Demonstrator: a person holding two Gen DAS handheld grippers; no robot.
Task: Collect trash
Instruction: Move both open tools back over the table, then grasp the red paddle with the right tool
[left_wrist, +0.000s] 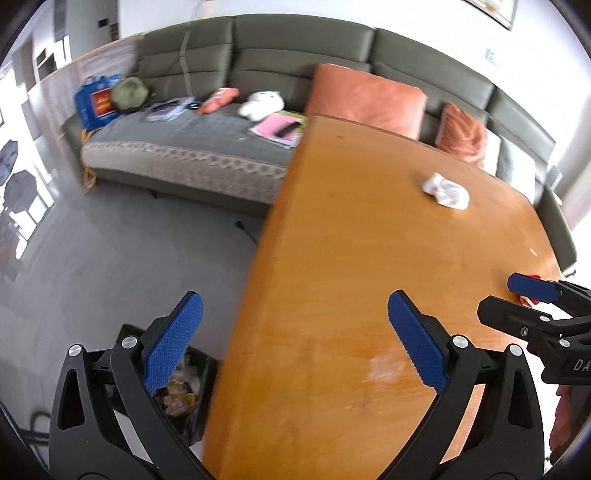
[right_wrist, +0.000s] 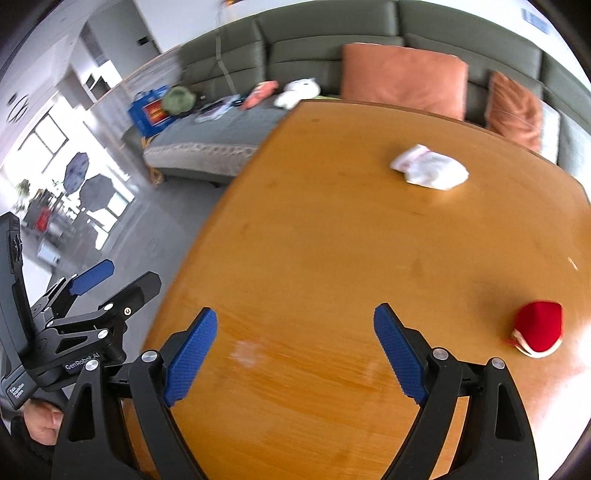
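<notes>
Held both claws, left (left_wrist: 295, 343) and right (right_wrist: 295, 350), spread wide and empty over the table (right_wrist: 332, 240). Saw white tissue (right_wrist: 430, 170) far off, red wrapper (right_wrist: 539, 330) nearer right. Best to drop low, pinch gently, carry to bin (left_wrist: 195, 402).

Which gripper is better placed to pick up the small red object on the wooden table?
Probably the right gripper. It is open over the orange wooden table, and the small red object with a white rim lies just to its right. The left gripper, also open, sits at the table's left edge.
</notes>
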